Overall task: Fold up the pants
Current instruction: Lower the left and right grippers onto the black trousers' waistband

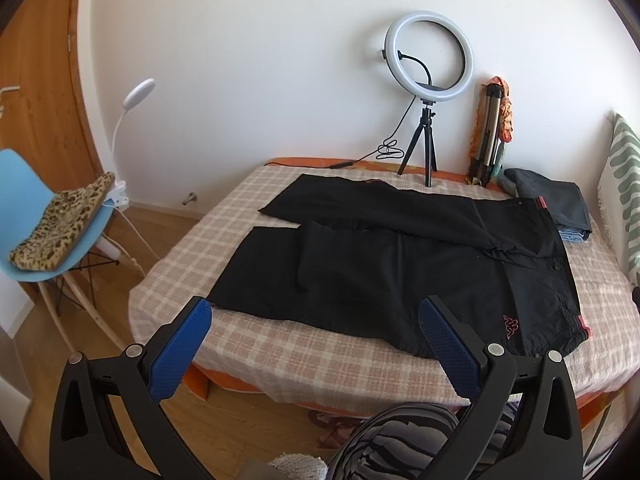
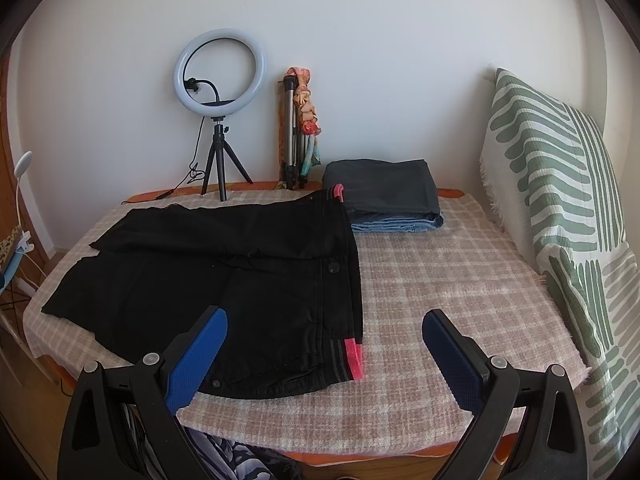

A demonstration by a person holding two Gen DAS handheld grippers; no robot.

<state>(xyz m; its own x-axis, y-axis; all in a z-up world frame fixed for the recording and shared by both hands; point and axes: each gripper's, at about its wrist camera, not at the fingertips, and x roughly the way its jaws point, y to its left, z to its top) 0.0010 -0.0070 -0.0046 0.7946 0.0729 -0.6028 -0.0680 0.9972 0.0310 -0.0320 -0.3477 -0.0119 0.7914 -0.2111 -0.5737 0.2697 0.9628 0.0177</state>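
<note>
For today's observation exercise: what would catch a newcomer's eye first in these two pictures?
The black pants lie spread flat across the checked blanket, waistband towards the striped pillow. Behind them a ring light stands on a small tripod by the wall, beside a stack of folded clothes. Both open grippers, left gripper and right gripper, hover at the near edge.

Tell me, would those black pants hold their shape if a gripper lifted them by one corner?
Probably not. The black pants lie limp and creased on the checked blanket, so they would likely droop and unfold. The thin cloth looks light. The waistband seems thicker, likely firmer to pinch.
</note>
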